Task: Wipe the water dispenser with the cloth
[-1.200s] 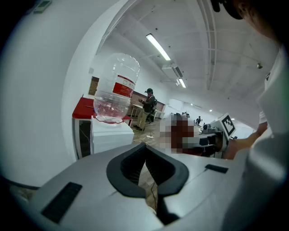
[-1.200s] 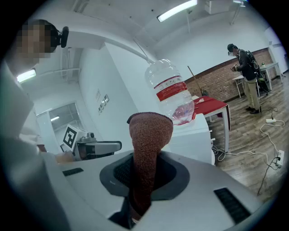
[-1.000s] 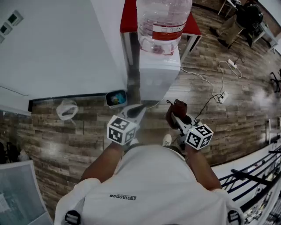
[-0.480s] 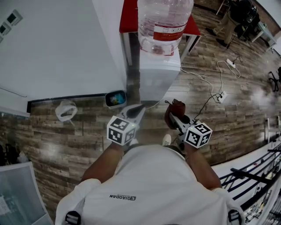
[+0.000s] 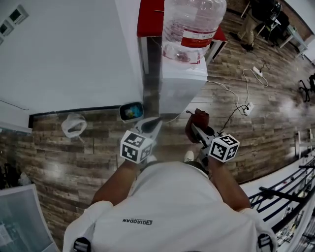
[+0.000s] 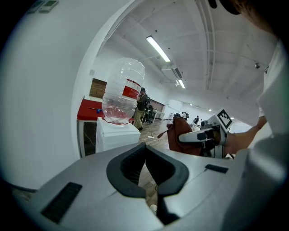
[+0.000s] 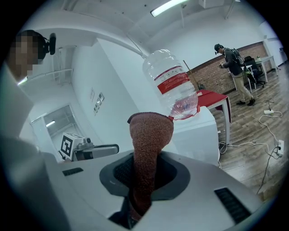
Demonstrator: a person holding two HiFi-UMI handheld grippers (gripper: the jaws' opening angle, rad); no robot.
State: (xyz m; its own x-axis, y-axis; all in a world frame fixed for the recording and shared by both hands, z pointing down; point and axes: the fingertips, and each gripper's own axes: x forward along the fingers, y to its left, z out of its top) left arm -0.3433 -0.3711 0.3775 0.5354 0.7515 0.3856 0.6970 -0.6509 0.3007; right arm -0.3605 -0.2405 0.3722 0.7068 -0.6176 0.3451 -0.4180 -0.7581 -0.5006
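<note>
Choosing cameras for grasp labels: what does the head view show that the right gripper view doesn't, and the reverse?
Head view only: the white bag and a small dark tub on the floor by the wall, plus the person's white shirt.

Right gripper view only: the right gripper seen down its jaws, shut on the brown cloth, and a ceiling light.

Both: the water dispenser, its bottle, the cloth and the left gripper.

Atop dispenser [image 5: 181, 83], bottle [image 5: 193, 24]; behind them, table [image 5: 149, 19]. Left of dispenser, wall [image 5: 74, 54], with bin [image 5: 131, 111] at its foot and bag [image 5: 74, 125] farther left. On floor [image 5: 275, 128] to the right, power strip [image 5: 249, 107]. Before dispenser, left gripper [image 5: 155, 121] and right gripper [image 5: 195, 129] side by side, cloth [image 5: 198, 119] in the right one's jaws.
</note>
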